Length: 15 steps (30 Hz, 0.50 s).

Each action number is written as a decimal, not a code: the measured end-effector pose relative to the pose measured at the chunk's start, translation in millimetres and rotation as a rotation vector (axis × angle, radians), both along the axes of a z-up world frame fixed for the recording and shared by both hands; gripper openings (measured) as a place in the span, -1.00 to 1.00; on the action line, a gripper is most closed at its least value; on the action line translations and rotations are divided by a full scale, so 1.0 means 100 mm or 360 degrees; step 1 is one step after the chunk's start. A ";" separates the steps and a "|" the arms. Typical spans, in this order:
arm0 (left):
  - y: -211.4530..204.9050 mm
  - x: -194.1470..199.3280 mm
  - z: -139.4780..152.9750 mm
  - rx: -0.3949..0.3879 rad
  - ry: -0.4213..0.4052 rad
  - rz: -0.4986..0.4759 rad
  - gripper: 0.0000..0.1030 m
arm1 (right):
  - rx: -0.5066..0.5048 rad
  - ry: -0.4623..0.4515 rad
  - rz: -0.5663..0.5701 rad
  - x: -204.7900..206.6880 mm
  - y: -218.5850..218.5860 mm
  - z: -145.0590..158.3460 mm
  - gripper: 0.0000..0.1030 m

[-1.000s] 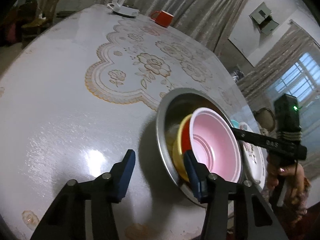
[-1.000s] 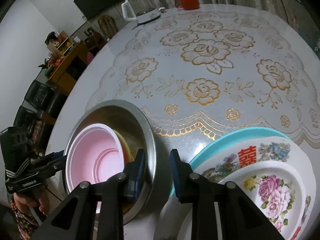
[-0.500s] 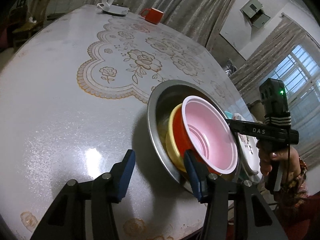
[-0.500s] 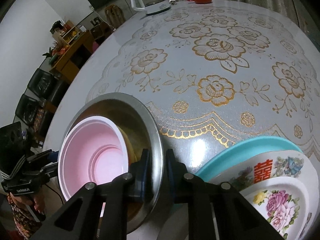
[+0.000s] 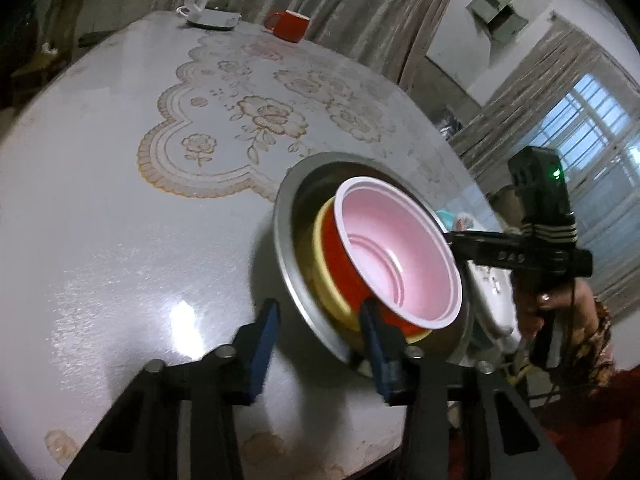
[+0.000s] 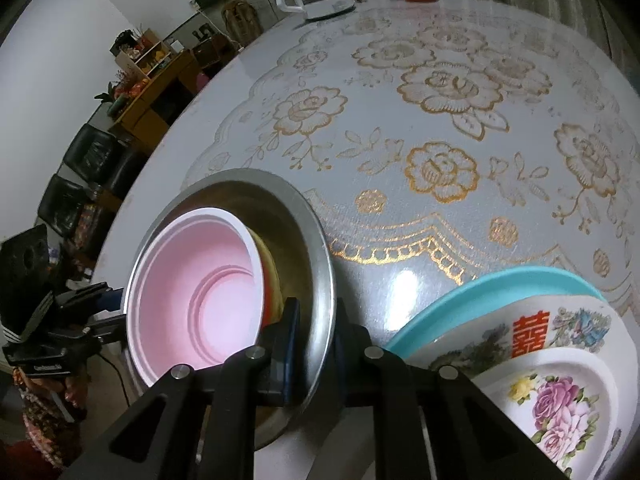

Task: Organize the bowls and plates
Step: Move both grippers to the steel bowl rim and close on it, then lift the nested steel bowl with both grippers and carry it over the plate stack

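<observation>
Steel round basin (image 6: 320, 248), with a pink plastic bowl (image 6: 208, 300) nested on red and yellow ones, sits beside floral plates (image 6: 560, 392). Right gripper (image 6: 314, 344) is pinched closed on its rim. Left gripper (image 5: 320, 336) stands wide open across the opposite rim.

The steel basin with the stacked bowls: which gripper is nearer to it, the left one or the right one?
Right. The right gripper is shut on the rim of the steel basin. The left gripper is open at the opposite side, one finger inside the rim, one outside, not clamped.

Bare tabletop (image 5: 120, 240) left of steel bowl (image 6: 320, 264); stacked plates (image 6: 560, 360) crowding its right
</observation>
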<state>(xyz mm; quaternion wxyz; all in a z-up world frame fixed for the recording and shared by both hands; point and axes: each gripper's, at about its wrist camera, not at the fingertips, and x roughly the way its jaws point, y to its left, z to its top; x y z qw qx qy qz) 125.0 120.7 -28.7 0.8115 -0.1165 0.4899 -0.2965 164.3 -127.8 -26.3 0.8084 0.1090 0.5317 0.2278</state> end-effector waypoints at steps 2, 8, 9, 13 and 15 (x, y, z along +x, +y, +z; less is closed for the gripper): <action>-0.03 -0.03 0.02 0.0024 -0.0043 -0.0016 -0.33 | 0.0009 -0.0017 -0.0002 0.00 0.00 0.00 -0.76; -0.11 -0.14 0.03 0.0066 -0.0207 -0.0016 -0.45 | -0.0071 -0.0132 0.0034 -0.02 0.08 0.00 -0.75; -0.11 -0.16 0.03 0.0070 -0.0230 -0.0009 -0.45 | -0.0076 -0.0149 0.0035 -0.03 0.09 0.00 -0.74; -0.11 -0.19 0.02 0.0066 -0.0269 0.0026 -0.45 | -0.0072 -0.0191 0.0029 -0.05 0.08 0.00 -0.74; -0.11 -0.20 0.02 0.0073 -0.0279 0.0031 -0.45 | -0.0084 -0.0208 0.0034 -0.06 0.09 0.01 -0.74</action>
